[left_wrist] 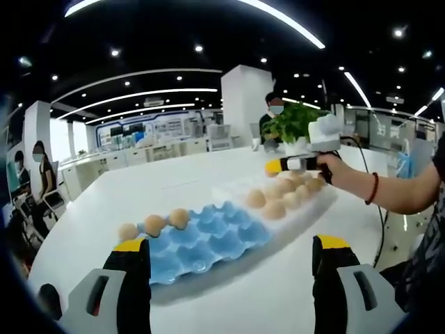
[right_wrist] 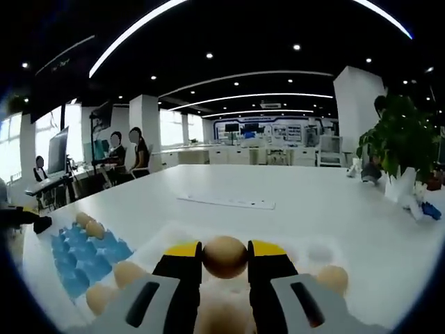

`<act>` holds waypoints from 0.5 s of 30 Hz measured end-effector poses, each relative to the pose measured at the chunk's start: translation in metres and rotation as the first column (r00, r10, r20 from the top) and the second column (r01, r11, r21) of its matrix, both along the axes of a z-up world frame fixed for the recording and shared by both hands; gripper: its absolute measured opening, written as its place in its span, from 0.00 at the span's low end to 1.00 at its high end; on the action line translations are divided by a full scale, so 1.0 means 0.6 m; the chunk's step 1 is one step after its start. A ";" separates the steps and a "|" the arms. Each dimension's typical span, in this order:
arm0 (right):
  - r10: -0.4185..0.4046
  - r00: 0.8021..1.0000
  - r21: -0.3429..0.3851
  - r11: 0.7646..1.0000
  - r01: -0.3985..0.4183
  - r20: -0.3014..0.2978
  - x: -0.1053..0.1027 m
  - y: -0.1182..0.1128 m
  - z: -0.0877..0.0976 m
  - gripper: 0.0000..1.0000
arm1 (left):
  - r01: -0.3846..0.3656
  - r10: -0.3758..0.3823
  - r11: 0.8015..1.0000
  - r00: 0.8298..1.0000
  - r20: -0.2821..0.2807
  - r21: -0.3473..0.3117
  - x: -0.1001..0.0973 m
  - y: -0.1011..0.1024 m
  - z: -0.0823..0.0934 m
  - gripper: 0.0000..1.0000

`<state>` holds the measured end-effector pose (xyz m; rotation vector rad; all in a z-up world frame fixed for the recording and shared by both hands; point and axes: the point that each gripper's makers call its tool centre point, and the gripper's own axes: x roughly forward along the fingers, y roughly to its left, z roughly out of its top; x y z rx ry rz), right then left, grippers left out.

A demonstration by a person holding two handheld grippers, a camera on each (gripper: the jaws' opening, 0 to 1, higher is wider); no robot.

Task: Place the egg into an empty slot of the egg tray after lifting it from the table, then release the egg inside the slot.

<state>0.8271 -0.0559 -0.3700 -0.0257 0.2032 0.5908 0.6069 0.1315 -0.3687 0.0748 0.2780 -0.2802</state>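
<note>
The wide white table point(left_wrist: 208, 174) carries the blue moulded egg tray point(left_wrist: 201, 240), three brown eggs along its far edge, the rest of its slots empty. Beside the tray lies a clear tray point(left_wrist: 292, 195) of brown eggs. Over that clear tray the right gripper point(right_wrist: 224, 257) is clamped on one brown egg point(right_wrist: 224, 256); the blue tray lies to its left. The left gripper point(left_wrist: 229, 261) hangs wide open, holding nothing, just before the blue tray.

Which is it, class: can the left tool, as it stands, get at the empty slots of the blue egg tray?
Probably yes. The left tool is open and holds nothing, and the blue egg tray lies just ahead between its jaws. Three eggs line its far edge; the nearer slots look bare and unblocked.
</note>
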 end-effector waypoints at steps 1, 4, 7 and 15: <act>0.009 1.000 0.001 1.000 -0.009 0.001 -0.002 0.007 0.000 0.26 | -0.002 0.002 1.000 1.000 0.000 0.000 -0.001 0.001 0.000 0.98; 0.038 0.999 -0.002 0.999 -0.038 0.006 -0.008 0.028 0.001 0.26 | -0.007 0.007 1.000 1.000 0.001 0.001 -0.006 0.005 0.001 0.98; 0.068 0.998 -0.006 0.998 -0.068 0.012 -0.017 0.052 0.003 0.26 | -0.017 0.017 1.000 1.000 0.000 0.002 -0.011 0.012 0.000 0.98; 0.142 0.990 -0.007 0.990 -0.141 0.022 -0.036 0.116 0.009 0.26 | -0.039 0.039 0.999 0.999 0.000 0.000 -0.022 0.026 -0.001 0.98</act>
